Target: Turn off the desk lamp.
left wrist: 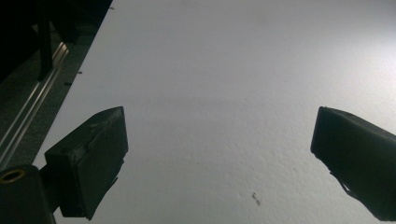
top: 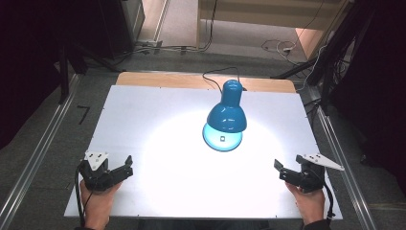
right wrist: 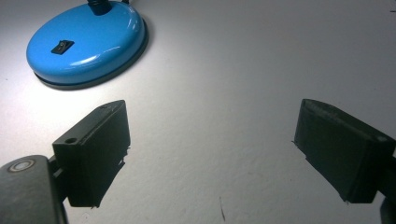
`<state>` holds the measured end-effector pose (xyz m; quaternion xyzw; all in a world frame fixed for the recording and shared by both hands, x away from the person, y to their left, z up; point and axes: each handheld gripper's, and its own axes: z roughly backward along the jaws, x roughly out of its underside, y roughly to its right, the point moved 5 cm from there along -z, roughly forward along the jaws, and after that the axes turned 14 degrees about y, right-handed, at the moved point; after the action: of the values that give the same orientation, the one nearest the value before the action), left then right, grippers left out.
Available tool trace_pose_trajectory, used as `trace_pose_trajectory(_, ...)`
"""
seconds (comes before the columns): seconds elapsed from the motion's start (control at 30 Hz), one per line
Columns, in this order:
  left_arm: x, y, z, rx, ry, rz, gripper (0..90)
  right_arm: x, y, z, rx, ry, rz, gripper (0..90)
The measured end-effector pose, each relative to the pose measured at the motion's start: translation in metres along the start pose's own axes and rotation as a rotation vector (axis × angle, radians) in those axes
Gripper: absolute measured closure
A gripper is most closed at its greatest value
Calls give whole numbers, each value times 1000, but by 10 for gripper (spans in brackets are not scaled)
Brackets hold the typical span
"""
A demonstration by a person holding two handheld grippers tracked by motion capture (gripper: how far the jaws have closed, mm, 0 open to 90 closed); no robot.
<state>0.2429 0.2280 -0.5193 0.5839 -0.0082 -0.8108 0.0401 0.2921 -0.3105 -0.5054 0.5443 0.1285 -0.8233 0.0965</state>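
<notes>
A blue desk lamp (top: 226,114) stands at the middle of the white table (top: 143,120), lit, its shade tipped down over its round base (top: 222,139). A bright pool of light spreads across the table in front of it. In the right gripper view the base (right wrist: 88,44) lies up and to the left, with a black rocker switch (right wrist: 62,46) on top. My left gripper (top: 125,168) (left wrist: 219,116) rests open near the front left corner over bare table. My right gripper (top: 280,170) (right wrist: 212,107) is open near the front right, a short way from the base, holding nothing.
The lamp's black cord (top: 215,74) runs off the table's back edge to the floor. Metal rails flank the table on the left (top: 33,158) and right (top: 340,158). Cables and dark stands crowd the floor behind.
</notes>
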Motion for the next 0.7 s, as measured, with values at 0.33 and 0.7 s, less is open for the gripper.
trace_pose_trajectory(0.33, 0, 1, 0, 11, -2, -1, 44, -5, -15, -9, -21, 2, 23, 89)
trace_pose_trajectory(0.7, 0, 0, -1, 17, -5, 20, 45, -6, -30, -20, -38, -10, 46, 90)
